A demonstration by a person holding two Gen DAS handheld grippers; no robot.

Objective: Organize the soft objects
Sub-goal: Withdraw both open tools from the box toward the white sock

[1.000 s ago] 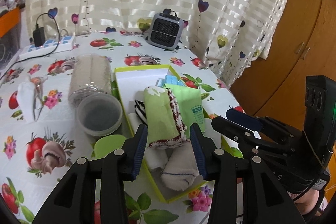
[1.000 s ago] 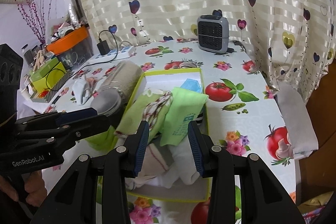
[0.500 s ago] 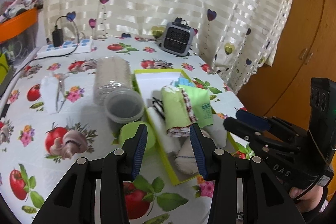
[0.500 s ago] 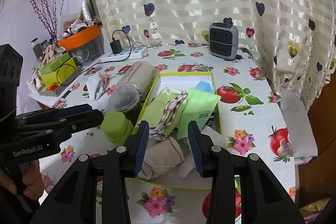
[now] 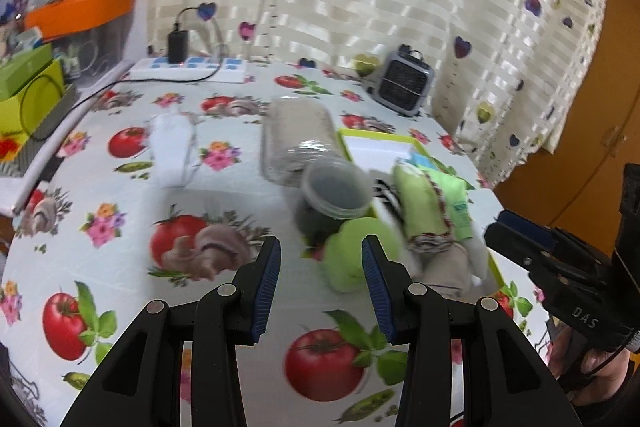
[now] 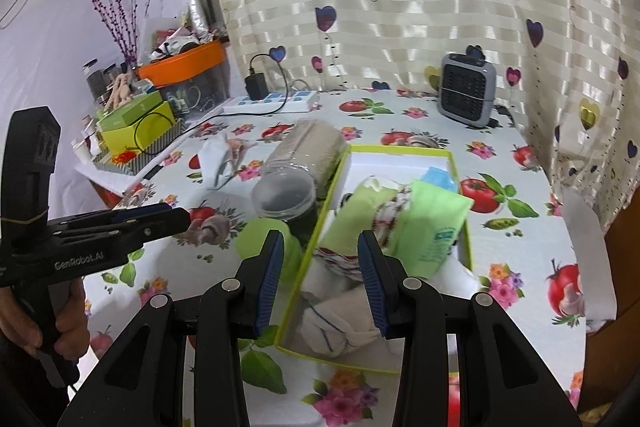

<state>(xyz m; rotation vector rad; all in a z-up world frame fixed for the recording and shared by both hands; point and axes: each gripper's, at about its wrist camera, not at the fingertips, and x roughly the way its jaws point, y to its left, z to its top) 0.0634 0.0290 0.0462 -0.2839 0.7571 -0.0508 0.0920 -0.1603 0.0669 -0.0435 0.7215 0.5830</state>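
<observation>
One green-rimmed box [image 6: 456,163], one clear jar [image 6: 304,159], one green lid [image 6: 264,239], one heater [image 6: 466,93] — two hand-held grippers [image 6: 320,277] [image 5: 320,285]

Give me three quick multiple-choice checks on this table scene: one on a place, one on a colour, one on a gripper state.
1. Where does the clear jar lie?
A. inside the box
B. on the table left of the box
C. on the fan heater

2. What colour is the box rim?
A. yellow-green
B. red
C. black

3. How is the right gripper?
A. shut on a sock
B. shut on the jar
C. open, holding nothing

Answers: 1 B, the jar lies on its side beside the box's left wall. 2 A, the rim shows yellow-green around the folded cloths. 3 C, its jaws stand apart with nothing pressed between them.
</observation>
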